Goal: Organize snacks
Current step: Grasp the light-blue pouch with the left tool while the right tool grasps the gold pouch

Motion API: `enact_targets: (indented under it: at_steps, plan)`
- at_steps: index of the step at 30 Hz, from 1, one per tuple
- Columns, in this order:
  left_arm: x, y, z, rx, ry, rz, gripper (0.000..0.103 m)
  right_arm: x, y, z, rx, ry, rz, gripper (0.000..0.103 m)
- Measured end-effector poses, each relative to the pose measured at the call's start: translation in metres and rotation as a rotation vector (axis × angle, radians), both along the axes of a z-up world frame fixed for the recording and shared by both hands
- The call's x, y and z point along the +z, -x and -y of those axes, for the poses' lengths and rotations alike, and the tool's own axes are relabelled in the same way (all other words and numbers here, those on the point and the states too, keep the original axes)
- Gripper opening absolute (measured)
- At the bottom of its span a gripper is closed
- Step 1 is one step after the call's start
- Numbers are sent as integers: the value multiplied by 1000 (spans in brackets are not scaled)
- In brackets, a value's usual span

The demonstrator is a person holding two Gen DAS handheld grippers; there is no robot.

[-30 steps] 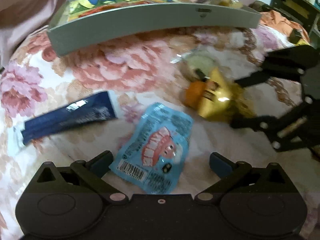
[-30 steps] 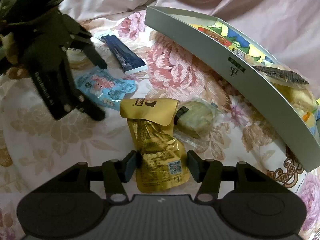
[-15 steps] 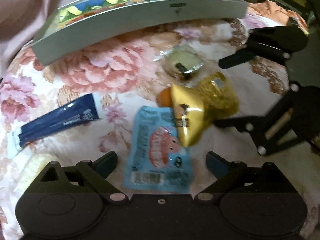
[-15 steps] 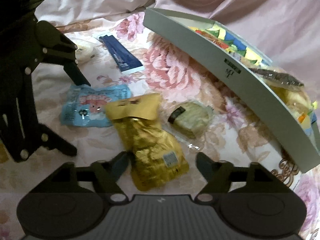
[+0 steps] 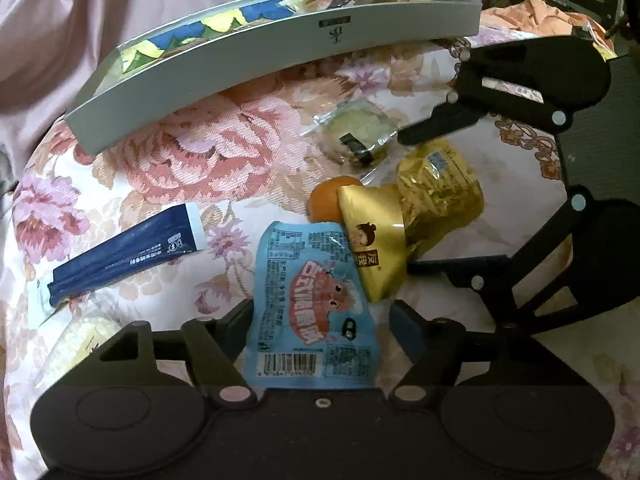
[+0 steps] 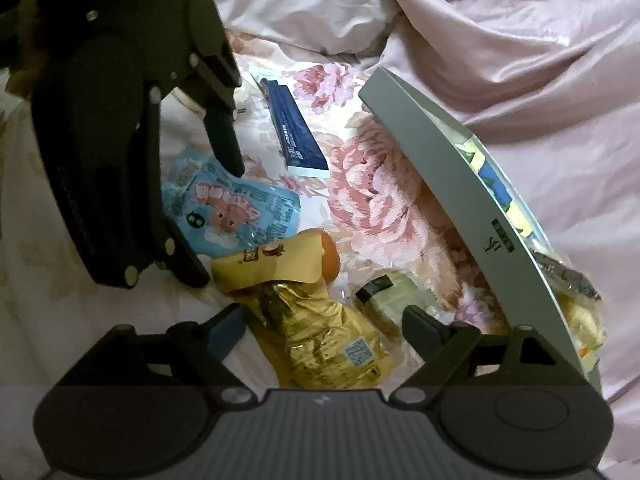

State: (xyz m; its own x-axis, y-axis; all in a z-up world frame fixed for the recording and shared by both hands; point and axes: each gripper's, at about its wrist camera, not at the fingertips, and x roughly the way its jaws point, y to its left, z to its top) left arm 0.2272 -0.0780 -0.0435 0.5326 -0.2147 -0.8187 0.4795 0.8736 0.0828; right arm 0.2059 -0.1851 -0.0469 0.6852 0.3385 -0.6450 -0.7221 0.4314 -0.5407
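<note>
Your left gripper (image 5: 320, 312) straddles the light blue snack pouch (image 5: 314, 308), which lies flat on the floral bedspread (image 5: 180, 160). Its jaws have just been closing and now stand at a medium gap; the left pad is at the pouch edge, but whether either pad presses cannot be told. The jaws approach across the pouch's short side, likely so that the flat film bunches between the pads.

In the left wrist view the pouch's long axis runs from 6 to 12 o'clock, barcode end at 6 o'clock nearest you. Its upper right corner is overlapped by the gold foil pouch (image 5: 404, 220).

Your right gripper (image 6: 322, 326) has its jaws wide, clear of the gold pouch lying between them. That pouch's long axis runs from 5 to 11 o'clock in the right wrist view, header flap at 11 o'clock.

The grey tray (image 5: 280, 60), already holding snacks, sits at 12 o'clock, presumably the destination.
</note>
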Motion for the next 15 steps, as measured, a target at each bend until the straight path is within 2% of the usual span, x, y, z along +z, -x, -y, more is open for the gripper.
enact_targets:
  at_steps: [2,7,12,15]
  plan:
    - [-1,3,-3,38,26,2,71,0,-2,1,-6,-16,-26,77]
    - [-3,15,-16,172,112,27,66,1,-5,2,-42,-54,-68,76]
    - [-1,33,-17,291,142,48,65,5,-18,8,-114,-147,-174,71]
    - [0,46,-17,374,143,57,65,7,-22,10,-138,-180,-219,65]
